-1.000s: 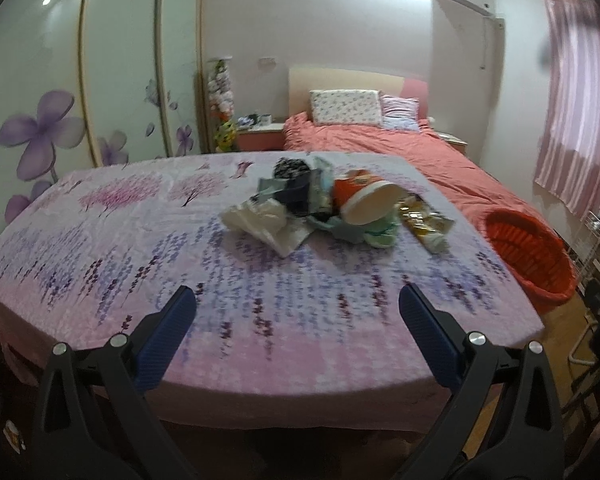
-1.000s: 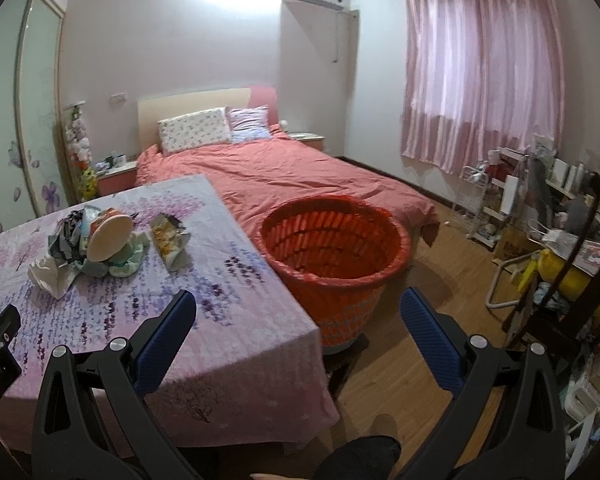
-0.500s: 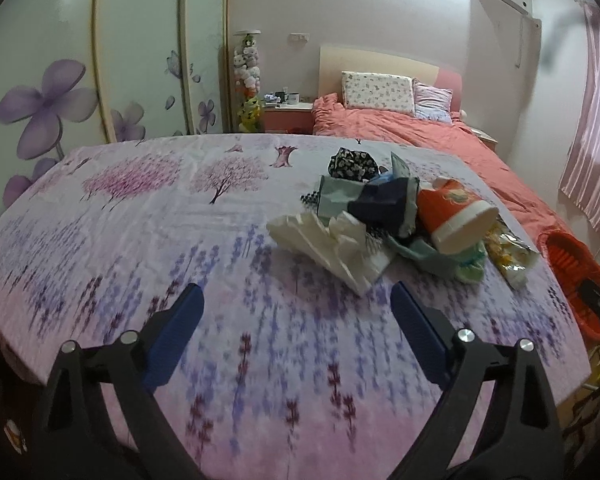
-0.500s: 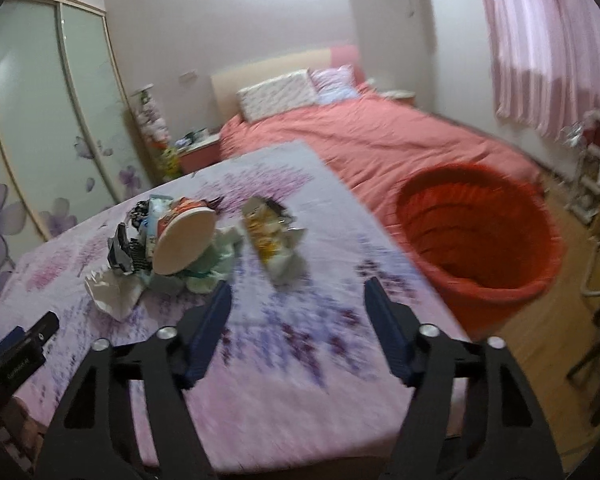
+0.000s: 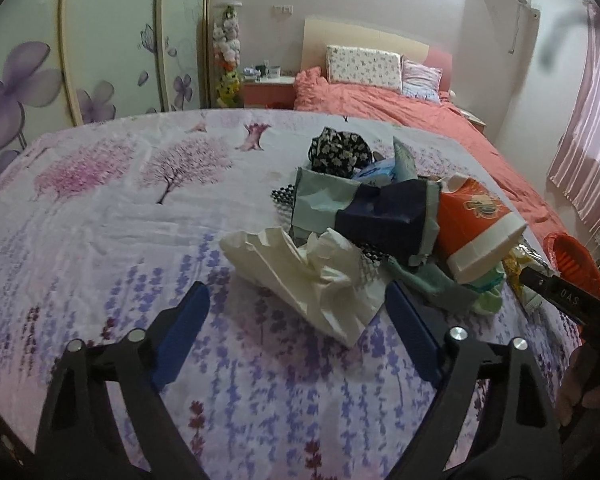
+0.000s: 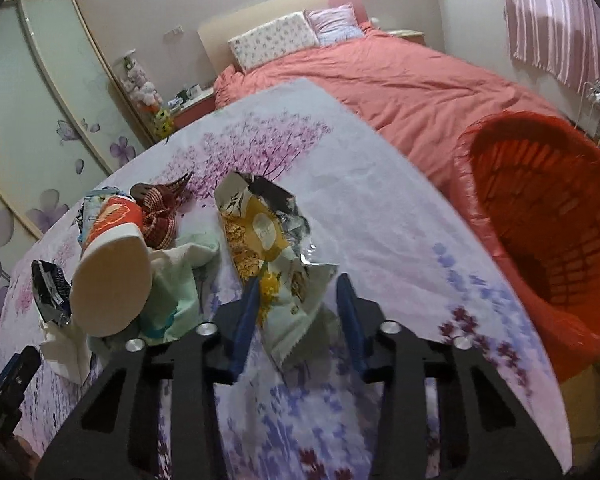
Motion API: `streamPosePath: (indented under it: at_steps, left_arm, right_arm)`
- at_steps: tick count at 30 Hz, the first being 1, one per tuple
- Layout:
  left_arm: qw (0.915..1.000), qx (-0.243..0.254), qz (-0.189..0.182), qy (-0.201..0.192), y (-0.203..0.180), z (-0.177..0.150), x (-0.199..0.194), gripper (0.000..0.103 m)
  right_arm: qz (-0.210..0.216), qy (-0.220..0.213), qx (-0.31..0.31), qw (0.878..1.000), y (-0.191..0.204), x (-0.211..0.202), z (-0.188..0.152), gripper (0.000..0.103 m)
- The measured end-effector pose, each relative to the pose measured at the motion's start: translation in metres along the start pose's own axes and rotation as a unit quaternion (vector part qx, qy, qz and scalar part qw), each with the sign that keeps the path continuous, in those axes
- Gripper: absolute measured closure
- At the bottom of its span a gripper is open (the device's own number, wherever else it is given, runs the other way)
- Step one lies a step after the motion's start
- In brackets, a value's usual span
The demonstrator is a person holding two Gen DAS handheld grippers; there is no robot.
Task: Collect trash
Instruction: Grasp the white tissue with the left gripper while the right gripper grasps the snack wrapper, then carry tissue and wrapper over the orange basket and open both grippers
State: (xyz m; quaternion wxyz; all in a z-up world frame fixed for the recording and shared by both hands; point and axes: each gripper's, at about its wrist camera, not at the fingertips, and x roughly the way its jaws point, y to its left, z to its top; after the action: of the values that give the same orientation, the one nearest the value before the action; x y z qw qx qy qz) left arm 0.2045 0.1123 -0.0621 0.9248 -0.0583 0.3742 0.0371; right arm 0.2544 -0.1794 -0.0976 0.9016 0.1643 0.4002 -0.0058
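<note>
On the flowery bedsheet point(image 6: 380, 216), right in front of my right gripper point(image 6: 298, 312), lies a yellow snack wrapper point(image 6: 260, 236). It looks very light, thin and crinkly, so it may slip or flap. I think the best place to pinch it is its near flat end, which sits between my blue fingers point(image 6: 247, 312). My right jaws are closing around that end, but I cannot tell if they press it yet. My left gripper point(image 5: 296, 316) is wide, closing a little, with nothing in it. It hovers by a soft white crumpled paper point(image 5: 300, 272). The orange basket point(image 6: 540, 240) waits beside the bed.
</note>
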Motion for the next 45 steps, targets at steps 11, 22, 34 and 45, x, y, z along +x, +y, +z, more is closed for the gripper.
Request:
streamPosePath:
  at_steps: [11, 22, 34, 45]
  left_arm:
    - [0.9982, -0.019, -0.032, 0.046, 0.007, 0.003, 0.035, 0.051]
    - [0.998, -0.01, -0.054, 0.032, 0.028, 0.004, 0.021, 0.086]
    - [0.9981, 0.0, -0.061, -0.013, 0.04, 0.021, -0.015, 0.088]
    - [0.9925, 0.026, -0.111, -0.043, -0.002, 0.037, -0.05, 0.087]
  right_arm:
    - [0.023, 0.004, -0.021, 1.0, 0.008, -0.001, 0.002, 0.086]
    - [0.033, -0.015, -0.03, 0.999, 0.01, -0.018, 0.003, 0.09]
    - [0.029, -0.065, -0.044, 0.996, 0.012, -0.049, 0.009, 0.09]
    - [0.017, -0.134, -0.039, 0.99, 0.004, -0.09, 0.012, 0.09]
